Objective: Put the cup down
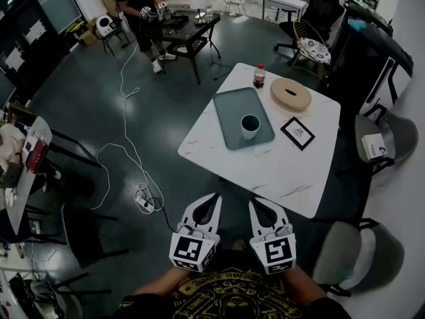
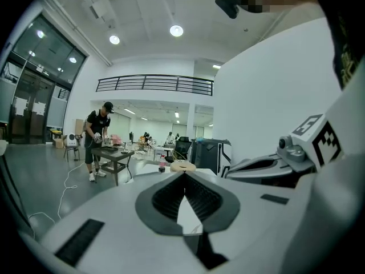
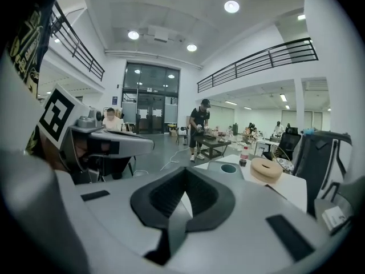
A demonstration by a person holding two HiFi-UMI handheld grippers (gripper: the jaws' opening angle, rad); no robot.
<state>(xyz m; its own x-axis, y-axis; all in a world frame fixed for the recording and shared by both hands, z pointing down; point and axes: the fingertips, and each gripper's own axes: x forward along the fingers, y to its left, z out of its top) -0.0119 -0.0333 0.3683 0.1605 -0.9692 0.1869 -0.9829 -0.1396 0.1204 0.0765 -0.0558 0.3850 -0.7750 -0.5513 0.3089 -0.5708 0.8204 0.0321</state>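
Note:
A white cup [image 1: 250, 125] with a dark inside stands upright on a grey-green tray [image 1: 229, 108] on the white marble table [image 1: 279, 171]. In the right gripper view the cup [image 3: 228, 168] shows far ahead, small. Both grippers are held close to my body, short of the table's near corner and well away from the cup. My left gripper [image 1: 213, 201] is shut with nothing in it, and its jaws meet at the tips in its own view [image 2: 183, 177]. My right gripper [image 1: 255, 205] is shut and empty too [image 3: 183, 174].
Behind the tray stand a cola bottle [image 1: 259, 76] and a round wooden ring [image 1: 291, 94], with a small framed picture [image 1: 297, 132] to the tray's right. Grey chairs [image 1: 358, 254] [image 1: 392, 135] flank the table's right side. A cable [image 1: 126, 151] runs across the floor. A person [image 1: 143, 12] works at a far dark table.

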